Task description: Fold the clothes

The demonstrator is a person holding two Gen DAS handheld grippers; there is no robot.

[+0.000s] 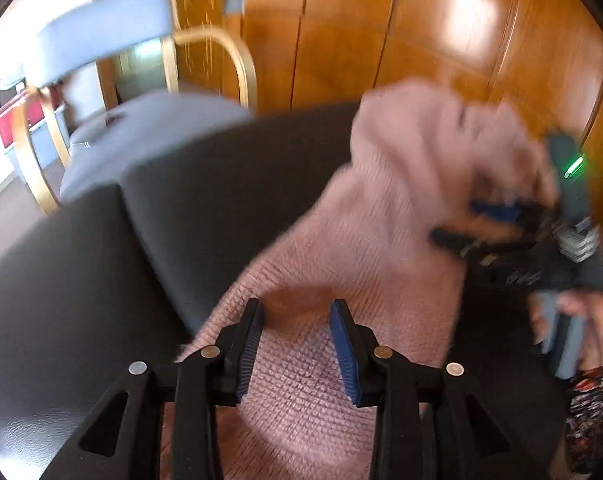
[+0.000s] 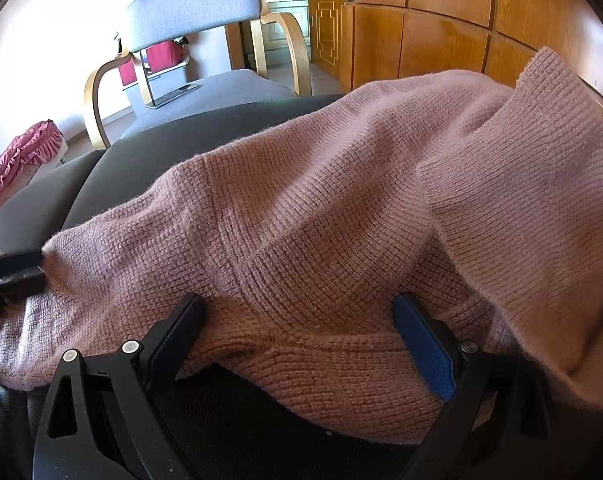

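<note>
My left claw point(image 1: 295, 320) hangs spread over the pink sweater point(image 1: 365, 240); my right claw point(image 2: 297, 320) is spread too — lifted folds beyond could slump.

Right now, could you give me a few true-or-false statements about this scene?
1. The sweater is pink. True.
2. It lies on a white table. False: on a dark cushion.
3. The right gripper stands open with knit between its fingers. True.
4. The chair behind is red. False: grey-blue with wooden arms.
5. The left gripper is clamped shut. False: its pads stand apart over the sweater.
</note>
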